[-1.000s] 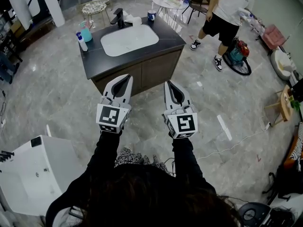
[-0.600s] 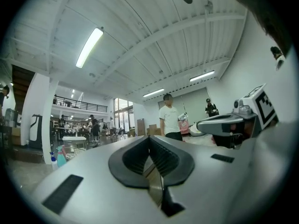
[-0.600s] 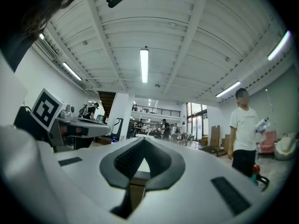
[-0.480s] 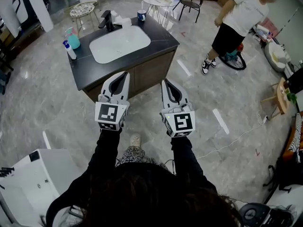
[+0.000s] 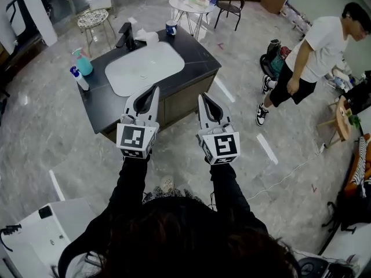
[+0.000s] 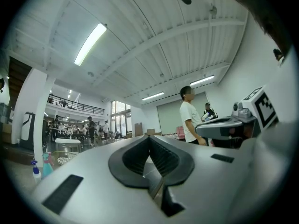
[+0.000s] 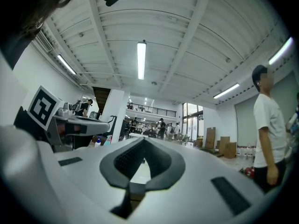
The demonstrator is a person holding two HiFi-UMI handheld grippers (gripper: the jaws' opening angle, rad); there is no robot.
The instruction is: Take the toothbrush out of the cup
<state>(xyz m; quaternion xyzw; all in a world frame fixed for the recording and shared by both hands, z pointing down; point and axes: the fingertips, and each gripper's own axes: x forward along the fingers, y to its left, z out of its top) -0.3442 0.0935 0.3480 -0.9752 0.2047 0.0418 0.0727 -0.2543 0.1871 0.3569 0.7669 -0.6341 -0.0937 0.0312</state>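
A dark blue cup stands on the far corner of the dark vanity counter, beside the black faucet and the white basin. It is too small here to make out a toothbrush in it. My left gripper and right gripper are held side by side in front of the counter's near edge, both shut with nothing between the jaws. The left gripper view shows its closed jaws pointing about level, and the right gripper view shows the same. The cup appears in neither gripper view.
A teal bottle and a white spray bottle stand at the counter's left end. A person in a white T-shirt stands at the right near a backpack. A round white table stands behind the vanity, and a white appliance at lower left.
Both grippers and the view have moved closer to the vanity, jaws still shut. The person at the right has walked further right and nearer.
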